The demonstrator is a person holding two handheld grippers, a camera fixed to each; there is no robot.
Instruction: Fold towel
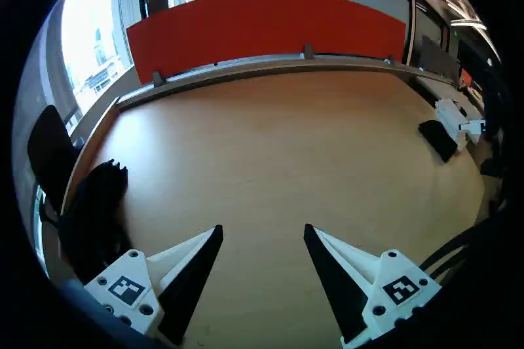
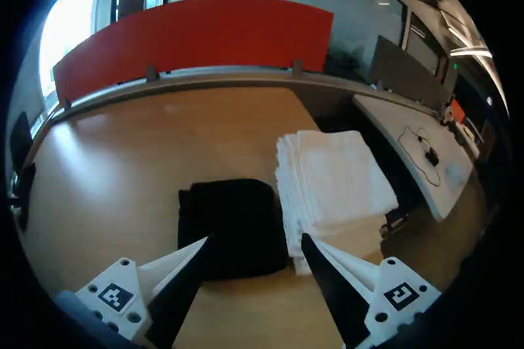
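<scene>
In the right gripper view a folded black towel (image 2: 229, 224) lies flat on the wooden table (image 2: 131, 152). Close on its right stands a stack of folded white towels (image 2: 334, 185) at the table's edge. My right gripper (image 2: 255, 241) is open, its tips just over the near edge of the black towel, holding nothing. In the left gripper view my left gripper (image 1: 263, 228) is open above bare table (image 1: 281, 139). A crumpled black cloth (image 1: 98, 202) lies at the table's left edge. Far right I see a small black towel (image 1: 437, 139) with white shapes (image 1: 455, 118) beside it.
A red partition (image 1: 262, 28) runs along the table's far edge. A dark chair (image 1: 46, 146) stands by the window on the left. Another desk (image 2: 419, 146) with a cable on it stands right of the towel stack, across a gap.
</scene>
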